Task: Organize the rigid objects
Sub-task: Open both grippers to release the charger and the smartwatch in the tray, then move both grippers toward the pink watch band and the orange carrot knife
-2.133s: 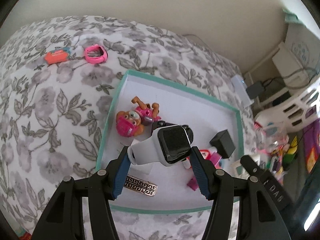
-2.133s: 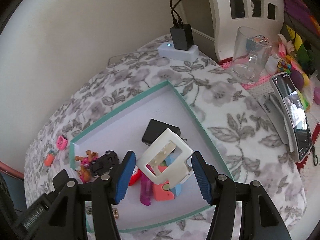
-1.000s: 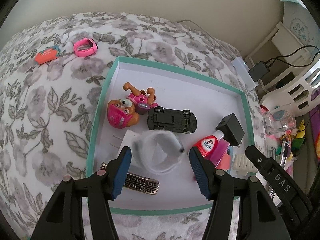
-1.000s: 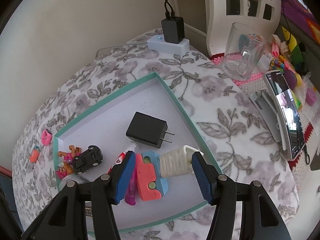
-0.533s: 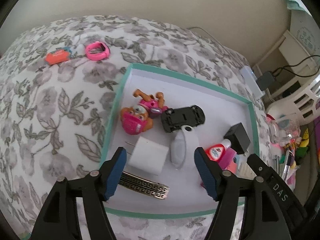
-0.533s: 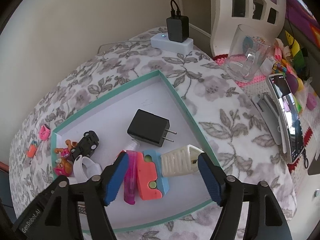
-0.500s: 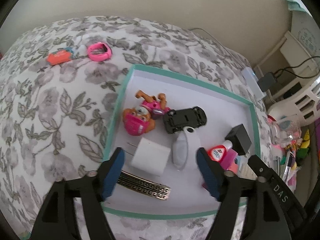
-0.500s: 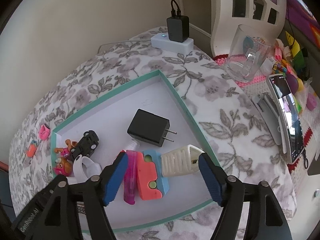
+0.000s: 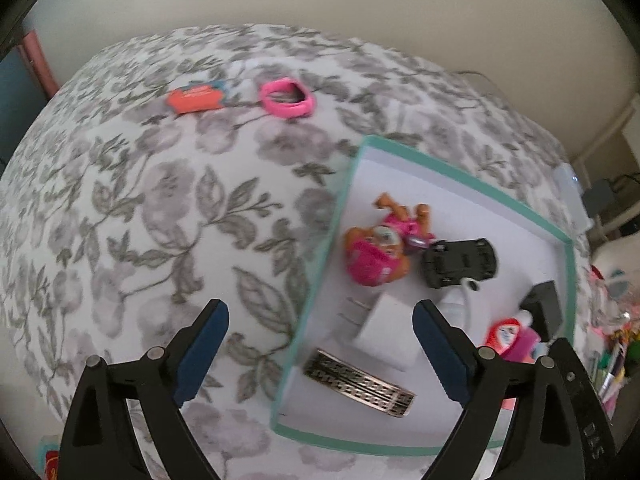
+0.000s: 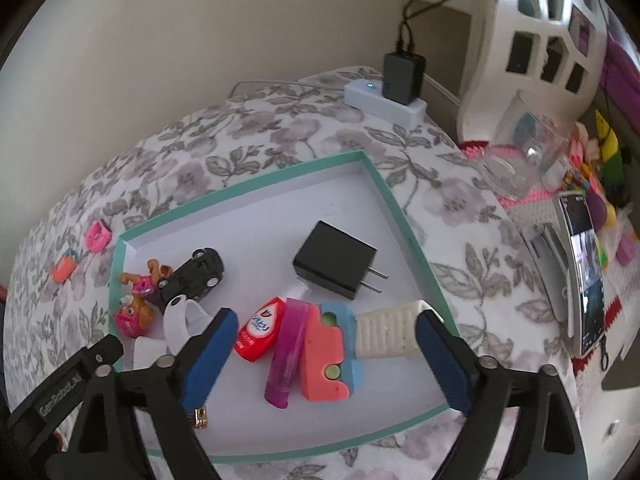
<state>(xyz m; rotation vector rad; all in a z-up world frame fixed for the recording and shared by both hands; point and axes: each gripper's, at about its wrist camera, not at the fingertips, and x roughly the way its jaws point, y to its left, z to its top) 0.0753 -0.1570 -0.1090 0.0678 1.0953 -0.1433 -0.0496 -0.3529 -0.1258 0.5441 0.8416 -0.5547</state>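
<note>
At the bottom of the left wrist view my left gripper (image 9: 320,322) stood wide apart and held nothing, its fingers straddling the near left edge of the teal-rimmed tray (image 9: 308,300). Just past them inside the tray lay a patterned metal bar (image 9: 357,383) and a white charger (image 9: 386,334), then a pink puppy figure (image 9: 378,250) at centre right touching a black toy car (image 9: 460,262). Far off in the upper left of that frame, out on the floral cloth (image 9: 140,220), sat an orange toy piece (image 9: 195,99) and a pink ring (image 9: 286,99) side by side. In the right wrist view my right gripper (image 10: 322,326) was likewise spread wide and empty at the lower edge, with a red-capped tube (image 10: 260,336), a purple stick (image 10: 286,354), an orange-and-blue block (image 10: 330,354) and a ribbed white piece (image 10: 386,334) lined up between its fingers. Beyond them a black charger (image 10: 334,260) rested mid-tray, and at the upper right a glass mug (image 10: 520,152) stood near a white power strip (image 10: 384,100).
</note>
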